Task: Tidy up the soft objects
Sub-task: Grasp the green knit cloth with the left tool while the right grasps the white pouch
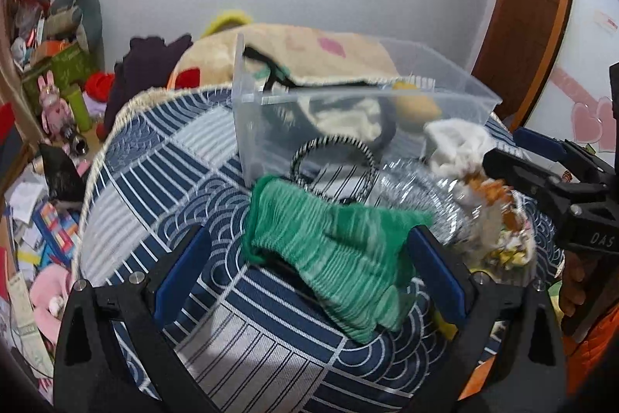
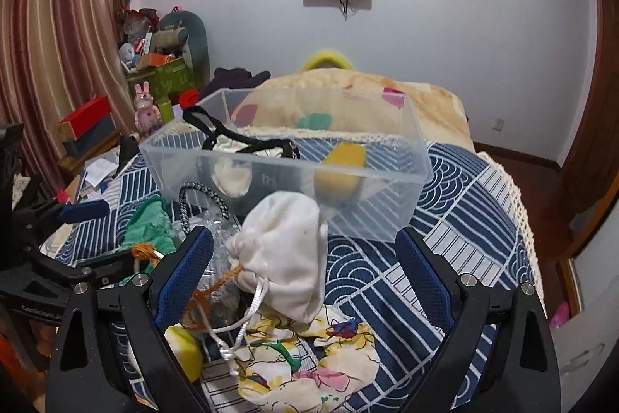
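A clear plastic box [image 1: 456, 86] [image 2: 406, 138] stands on the patterned bed cover and holds a yellow sponge [image 2: 342, 173] and a white cloth with black straps [image 2: 232, 173]. My left gripper [image 1: 309, 258] is open around a green knitted cloth [image 1: 332, 250], which also shows in the right wrist view [image 2: 149, 223]. My right gripper [image 2: 305, 266] is open around a white drawstring pouch [image 2: 286, 258] that lies over a printed cloth [image 2: 309, 370]. The right gripper shows in the left wrist view [image 1: 499, 161] above the pouch [image 1: 456, 142].
A clear crinkly bag with a striped cord handle [image 1: 332, 157] lies between the green cloth and the box. A beige blanket [image 2: 348, 91] lies behind the box. Cluttered shelves and toys [image 2: 162, 64] stand at the left wall. The bed edge [image 2: 518, 204] drops off at the right.
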The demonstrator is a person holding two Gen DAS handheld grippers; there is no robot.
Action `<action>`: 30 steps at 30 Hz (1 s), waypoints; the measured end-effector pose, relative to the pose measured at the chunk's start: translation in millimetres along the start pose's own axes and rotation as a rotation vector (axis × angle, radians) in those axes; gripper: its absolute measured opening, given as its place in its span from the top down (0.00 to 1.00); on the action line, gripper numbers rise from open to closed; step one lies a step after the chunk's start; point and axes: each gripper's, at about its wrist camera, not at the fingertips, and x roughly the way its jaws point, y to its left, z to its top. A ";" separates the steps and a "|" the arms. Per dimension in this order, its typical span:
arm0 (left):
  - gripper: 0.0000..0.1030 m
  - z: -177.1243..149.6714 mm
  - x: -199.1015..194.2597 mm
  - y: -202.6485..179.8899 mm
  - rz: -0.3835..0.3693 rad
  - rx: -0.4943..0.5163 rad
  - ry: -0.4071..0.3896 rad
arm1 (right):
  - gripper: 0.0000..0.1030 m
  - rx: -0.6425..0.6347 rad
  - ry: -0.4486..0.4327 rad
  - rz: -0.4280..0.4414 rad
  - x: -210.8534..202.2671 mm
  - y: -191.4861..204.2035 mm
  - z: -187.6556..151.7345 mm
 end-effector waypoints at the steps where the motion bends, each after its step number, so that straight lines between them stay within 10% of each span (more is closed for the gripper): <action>1: 0.01 -2.0 3.7 1.1 -0.003 -0.008 0.010 | 0.08 0.006 0.005 0.002 2.0 -1.0 -1.1; 10: 0.03 -11.2 26.1 10.0 -0.042 -0.070 0.044 | 0.18 0.025 0.055 0.026 15.6 -7.1 -9.1; 22: 0.64 -21.2 14.4 -2.9 -0.085 0.001 0.011 | 0.66 -0.041 0.094 0.083 18.7 8.0 -15.7; 30: 0.79 -24.4 5.2 -9.7 -0.041 0.019 -0.017 | 0.73 -0.014 0.055 0.057 6.6 2.2 -16.9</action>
